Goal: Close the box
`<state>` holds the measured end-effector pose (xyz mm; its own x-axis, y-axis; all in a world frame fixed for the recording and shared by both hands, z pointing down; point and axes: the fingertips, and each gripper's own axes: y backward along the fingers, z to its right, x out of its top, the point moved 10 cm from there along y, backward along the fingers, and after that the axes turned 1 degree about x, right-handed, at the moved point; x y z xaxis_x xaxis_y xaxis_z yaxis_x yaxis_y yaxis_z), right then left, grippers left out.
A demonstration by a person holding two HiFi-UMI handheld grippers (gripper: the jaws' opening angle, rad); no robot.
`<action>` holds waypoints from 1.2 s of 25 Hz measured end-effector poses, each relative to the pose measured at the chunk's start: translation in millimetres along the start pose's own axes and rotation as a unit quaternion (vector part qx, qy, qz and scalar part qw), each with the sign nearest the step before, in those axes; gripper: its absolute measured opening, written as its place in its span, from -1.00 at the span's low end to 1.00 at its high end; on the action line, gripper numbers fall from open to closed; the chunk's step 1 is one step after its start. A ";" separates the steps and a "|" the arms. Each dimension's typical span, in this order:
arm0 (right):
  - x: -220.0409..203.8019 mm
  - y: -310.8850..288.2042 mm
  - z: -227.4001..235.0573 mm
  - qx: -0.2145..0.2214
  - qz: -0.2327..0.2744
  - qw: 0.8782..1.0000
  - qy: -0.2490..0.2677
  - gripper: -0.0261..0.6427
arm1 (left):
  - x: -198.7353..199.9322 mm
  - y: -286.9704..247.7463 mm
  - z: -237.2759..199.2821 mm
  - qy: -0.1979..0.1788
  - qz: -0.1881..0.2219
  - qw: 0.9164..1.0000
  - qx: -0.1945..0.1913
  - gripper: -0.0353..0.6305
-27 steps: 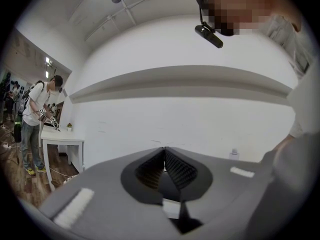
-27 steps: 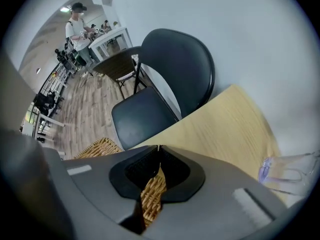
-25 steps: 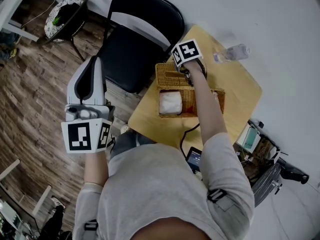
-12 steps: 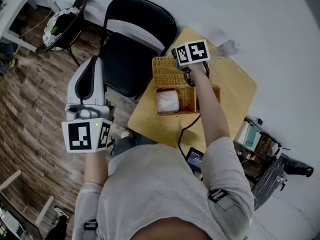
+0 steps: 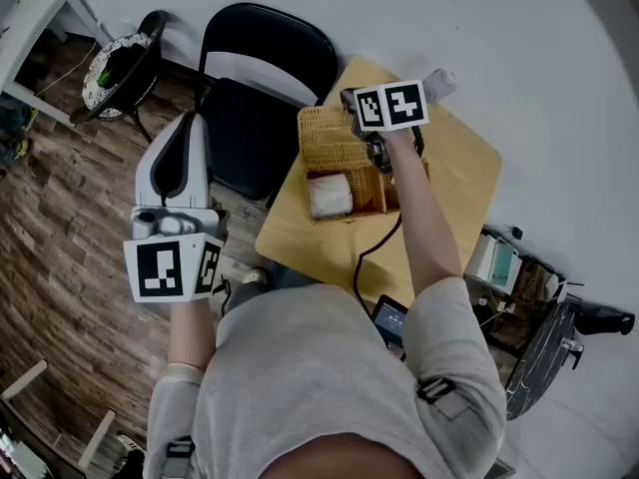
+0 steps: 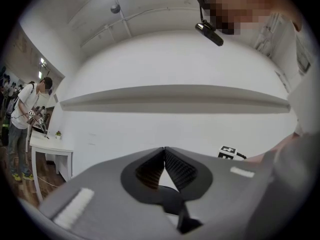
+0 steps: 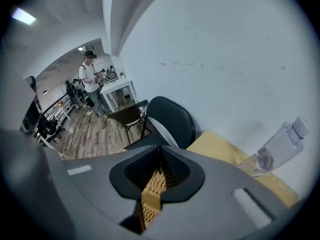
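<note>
A wicker box (image 5: 344, 173) stands on a small wooden table (image 5: 449, 188) and holds a white bundle (image 5: 327, 196). Its woven lid (image 5: 321, 133) is raised on the side toward the chair. My right gripper (image 5: 361, 128) is above the box, shut on the lid's edge. In the right gripper view a strip of wicker (image 7: 152, 194) is pinched between the jaws of the right gripper (image 7: 160, 171). My left gripper (image 5: 190, 118) hangs off to the left over the floor. The left gripper (image 6: 164, 150) is shut with nothing in it and faces a white wall.
A black folding chair (image 5: 255, 98) stands against the table's far side. A clear plastic bottle (image 5: 439, 83) lies near the table's back corner. A phone (image 5: 387, 317) sits by the person's body. A round stand with a plant (image 5: 120, 58) is beyond the chair. Another person (image 7: 90, 69) stands far off.
My right gripper has risen and tilted up with the wicker lid's edge still in it. My left gripper has lifted a little and now faces higher on the wall.
</note>
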<state>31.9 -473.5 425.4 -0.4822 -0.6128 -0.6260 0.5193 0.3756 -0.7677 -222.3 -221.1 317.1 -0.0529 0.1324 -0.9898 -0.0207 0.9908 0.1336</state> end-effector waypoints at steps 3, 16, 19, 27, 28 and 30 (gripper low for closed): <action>-2.3 16.5 -4.3 -0.003 0.015 1.000 -0.002 -0.86 | 4.4 6.0 3.8 0.000 0.006 1.000 -0.008 -0.72; -26.5 75.9 -31.3 -0.020 0.064 0.998 -0.006 -0.86 | 15.9 29.4 18.8 0.003 0.022 0.998 -0.053 -0.72; -34.9 89.2 -37.6 -0.024 0.072 0.997 -0.008 -0.86 | 18.9 36.6 23.9 0.003 0.024 0.998 -0.064 -0.72; -60.9 112.9 -53.0 -0.034 0.082 0.996 -0.016 -0.86 | 21.8 55.5 32.7 0.004 0.026 0.996 -0.086 -0.72; -63.7 114.7 -55.3 -0.035 0.083 0.996 -0.017 -0.86 | 22.2 57.4 32.9 0.004 0.026 0.996 -0.088 -0.72; -70.4 119.2 -59.6 -0.037 0.087 0.995 -0.018 -0.86 | 23.3 62.1 34.4 0.003 0.027 0.995 -0.092 -0.72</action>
<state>85.7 -344.2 369.8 -0.3635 -0.5588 -0.7454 0.5381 0.5273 -0.6576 -190.4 -155.5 300.6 -0.0652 0.1840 -0.9808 -0.2010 0.9603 0.1935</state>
